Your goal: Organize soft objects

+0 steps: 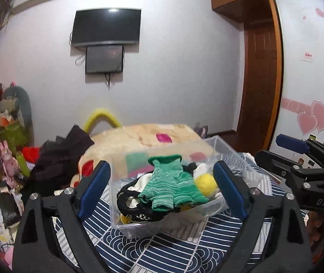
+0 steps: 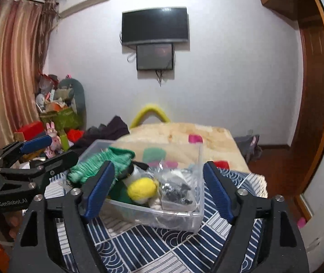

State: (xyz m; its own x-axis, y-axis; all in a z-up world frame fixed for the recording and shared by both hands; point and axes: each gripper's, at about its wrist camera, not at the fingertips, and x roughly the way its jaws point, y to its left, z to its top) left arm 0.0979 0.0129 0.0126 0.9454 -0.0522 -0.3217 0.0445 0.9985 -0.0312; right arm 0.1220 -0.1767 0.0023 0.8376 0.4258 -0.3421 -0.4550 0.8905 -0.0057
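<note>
A clear plastic bin (image 1: 227, 152) (image 2: 196, 216) stands on a navy patterned cloth. In it lie a green knit garment (image 1: 171, 182) (image 2: 89, 168), a yellow fuzzy ball (image 1: 206, 182) (image 2: 142, 188), a black strappy piece (image 1: 130, 202) and a clear bag of dark bits (image 2: 178, 191). My left gripper (image 1: 162, 191) is open and empty, its fingers either side of the bin. My right gripper (image 2: 159, 191) is open and empty, fingers astride the bin's near side. Each gripper shows at the other view's edge.
The bin's cloth (image 1: 162, 250) covers a bed with a beige blanket (image 1: 139, 141) behind. Dark clothes (image 1: 64, 154) and a cluttered pile of toys and boxes (image 1: 4, 141) lie left. A wardrobe (image 1: 260, 72) stands right.
</note>
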